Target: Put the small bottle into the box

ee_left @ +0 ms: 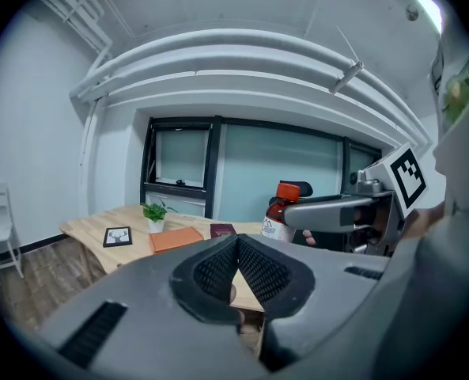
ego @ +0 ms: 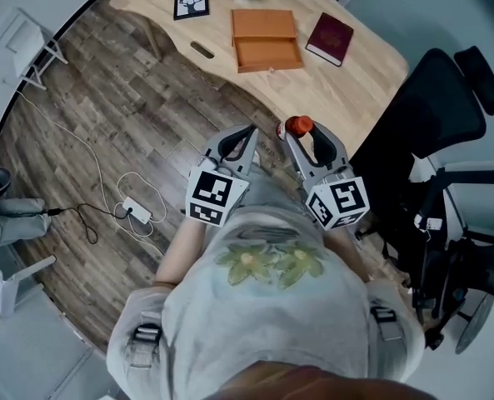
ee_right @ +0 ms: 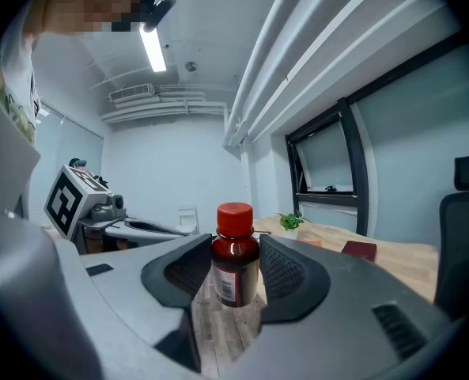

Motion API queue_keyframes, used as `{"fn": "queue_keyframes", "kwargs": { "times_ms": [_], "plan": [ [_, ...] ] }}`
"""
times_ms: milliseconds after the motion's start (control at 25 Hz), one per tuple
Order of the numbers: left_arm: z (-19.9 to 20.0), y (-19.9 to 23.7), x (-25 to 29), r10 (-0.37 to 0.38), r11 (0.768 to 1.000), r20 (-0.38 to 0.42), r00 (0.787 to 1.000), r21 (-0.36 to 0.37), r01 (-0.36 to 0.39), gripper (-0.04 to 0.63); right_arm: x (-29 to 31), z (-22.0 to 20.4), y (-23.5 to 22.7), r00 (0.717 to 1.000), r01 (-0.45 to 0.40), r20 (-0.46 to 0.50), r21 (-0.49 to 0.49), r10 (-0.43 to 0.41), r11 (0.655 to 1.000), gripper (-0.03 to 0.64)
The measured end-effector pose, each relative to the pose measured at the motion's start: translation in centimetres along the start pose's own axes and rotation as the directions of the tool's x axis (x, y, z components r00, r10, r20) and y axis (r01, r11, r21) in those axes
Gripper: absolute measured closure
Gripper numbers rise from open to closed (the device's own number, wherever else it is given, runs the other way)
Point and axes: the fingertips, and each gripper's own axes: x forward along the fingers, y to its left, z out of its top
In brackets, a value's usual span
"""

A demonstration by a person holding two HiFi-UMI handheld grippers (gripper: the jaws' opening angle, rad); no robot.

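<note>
1. Two tools hang over the floor, short of the tabletop [ego: 371, 69]. The left tool [ego: 245, 136] carries nothing, and its pads [ee_left: 258, 271] meet at the tips. It poses little risk, but it could not catch anything that falls.
2. The box [ego: 267, 55] lies open on the tabletop, well apart from both tools. Its depth is hard to judge from above. I cannot tell whether the bottle would fit standing or only lying down. The left gripper view shows the box only as a thin orange slab.
3. The right tool [ego: 301, 132] is closed on the bottle [ee_right: 235, 267], upright, with the pads on its body below the red cap. The hold looks narrow. Any slackening or tilt during the long reach would probably drop the bottle on the floor, not the tabletop. From the head view the tool hides all of the bottle but its cap. The label print is too blurred to read.
4. A book [ego: 330, 38] lies just beside the box, and a wide approach could nudge it.
5. A chair [ego: 434, 98] stands near the right arm, so an elbow swing could clip it.
</note>
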Motion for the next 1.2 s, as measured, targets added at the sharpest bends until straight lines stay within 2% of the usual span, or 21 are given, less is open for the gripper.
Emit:
{"fn": "queue_keyframes", "kwargs": {
  "times_ms": [400, 560, 760, 1200],
  "plan": [
    [2.3, 5.9, 5.3, 0.038, 0.999, -0.024, 0.999, 0.023, -0.037, 0.588, 6.5, 1.7, -4.6, 1.000, -0.018, -0.013, 0.009, 0.018, 1.000, 0.426],
    [2.4, 7.1, 7.5, 0.036, 0.999, -0.046, 0.998, 0.016, -0.036, 0.588, 8.3, 1.8, -6.6, 1.000, -0.020, -0.022, 0.018, 0.021, 1.000, 0.426],
    [2.7, 8.4, 10.1, 0.038, 0.999, -0.068, 0.997, 0.040, -0.036, 0.588, 10.6, 2.1, -8.9, 0.999, -0.022, -0.025, 0.027, 0.023, 0.999, 0.426],
    [3.9, 11.4, 14.9, 0.042, 0.998, -0.080, 0.996, 0.044, -0.038, 0.588, 15.2, 3.3, -13.4, 1.000, -0.021, -0.005, 0.037, 0.021, 0.999, 0.426]
  ]
}}
